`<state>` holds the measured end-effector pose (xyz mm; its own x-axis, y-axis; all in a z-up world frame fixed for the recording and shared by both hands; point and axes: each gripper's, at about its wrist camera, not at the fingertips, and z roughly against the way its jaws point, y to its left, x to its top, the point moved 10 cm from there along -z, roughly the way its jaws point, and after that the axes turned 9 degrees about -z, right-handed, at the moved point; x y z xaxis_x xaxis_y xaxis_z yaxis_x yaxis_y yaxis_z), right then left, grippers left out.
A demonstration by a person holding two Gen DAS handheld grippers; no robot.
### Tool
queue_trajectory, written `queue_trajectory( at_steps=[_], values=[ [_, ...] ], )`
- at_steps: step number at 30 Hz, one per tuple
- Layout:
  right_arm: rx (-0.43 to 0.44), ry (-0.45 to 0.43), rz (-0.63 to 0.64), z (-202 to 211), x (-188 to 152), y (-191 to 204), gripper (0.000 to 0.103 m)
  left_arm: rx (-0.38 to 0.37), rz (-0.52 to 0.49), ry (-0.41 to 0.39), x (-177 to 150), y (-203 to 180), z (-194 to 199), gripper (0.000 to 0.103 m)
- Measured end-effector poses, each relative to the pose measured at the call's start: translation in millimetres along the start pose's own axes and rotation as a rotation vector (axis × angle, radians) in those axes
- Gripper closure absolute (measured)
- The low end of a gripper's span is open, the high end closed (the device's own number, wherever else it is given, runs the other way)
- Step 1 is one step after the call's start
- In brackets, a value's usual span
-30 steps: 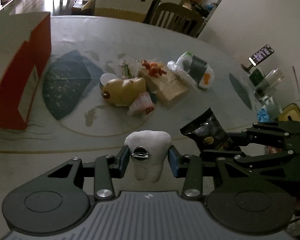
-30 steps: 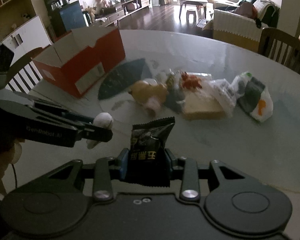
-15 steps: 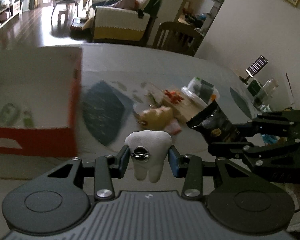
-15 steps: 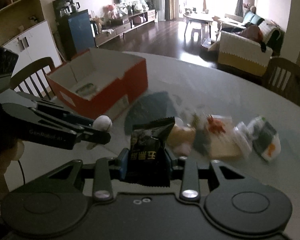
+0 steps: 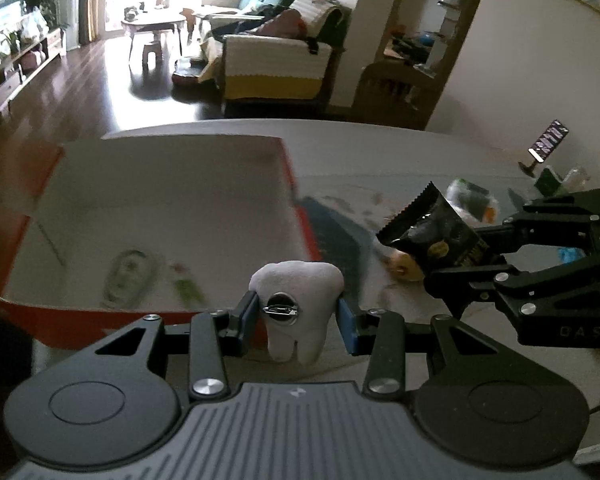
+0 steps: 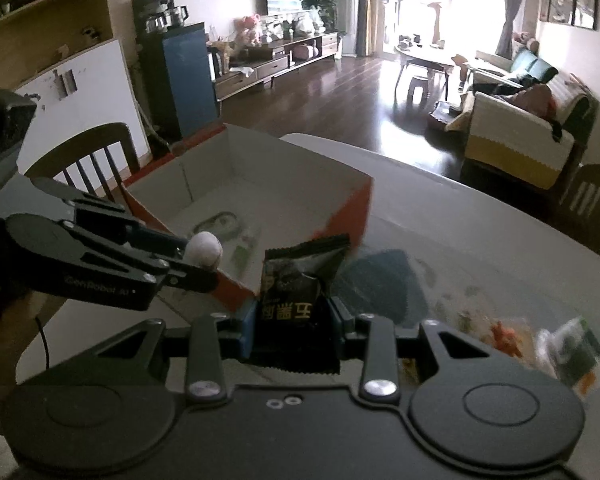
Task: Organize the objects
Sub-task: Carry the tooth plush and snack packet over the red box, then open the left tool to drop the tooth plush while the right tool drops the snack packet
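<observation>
White plush in the shape of a tooth (image 5: 297, 300) sits clamped between the blue pads of the left gripper (image 5: 298, 312), its crown up and a small metal clasp (image 5: 281, 309) on the face turned toward the camera. Just ahead of this gripper and to its left lies the red cardboard box (image 5: 308, 236), open at the top, its pale floor blurred; a flat packet (image 5: 130, 276) and a small greenish item (image 5: 188, 288) rest inside, too smeared to name. The tooth hangs near the box's near wall; whether it is over the rim or short of it cannot be told.

To the right of the left gripper, the right gripper (image 6: 294, 320) is closed on a black snack packet (image 6: 296, 280) with a crimped top edge and printed characters on its front. From the right wrist view the box's red corner stands just ahead and to the left of the packet, and the left gripper reaches in from the left with the tooth at its tip.

Further right of both grippers, on the table (image 6: 480, 240), lies a blurred cluster of remaining things, among them a green-and-white wrapped item (image 6: 576, 352) and a yellowish object (image 5: 404, 268) partly hidden behind the packet.
</observation>
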<state>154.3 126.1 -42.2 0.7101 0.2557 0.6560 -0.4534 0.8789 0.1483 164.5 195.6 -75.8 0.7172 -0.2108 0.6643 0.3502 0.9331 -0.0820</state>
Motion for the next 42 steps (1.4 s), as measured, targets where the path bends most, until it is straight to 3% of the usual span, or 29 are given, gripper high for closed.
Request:
queue_trajectory(
  at_steps=[11,19,33,42],
  values=[
    [-0.028,0.04,0.035,-61.2,34.2,31.2,0.067,0.096,-0.045,0.031,12.4,73.1,-5.9,0.063],
    [-0.116,0.12,0.103,-119.5,36.4,42.5,0.067,0.209,-0.107,0.069,20.5,116.6,-35.9,0.063],
    [-0.137,0.261,0.142,-183.2,23.2,49.4,0.067,0.228,-0.118,0.194,34.5,149.3,-102.6,0.063],
    [-0.101,0.31,0.103,-190.8,16.4,52.3,0.067,0.202,-0.143,0.289,38.8,145.8,-139.8,0.062]
  ],
)
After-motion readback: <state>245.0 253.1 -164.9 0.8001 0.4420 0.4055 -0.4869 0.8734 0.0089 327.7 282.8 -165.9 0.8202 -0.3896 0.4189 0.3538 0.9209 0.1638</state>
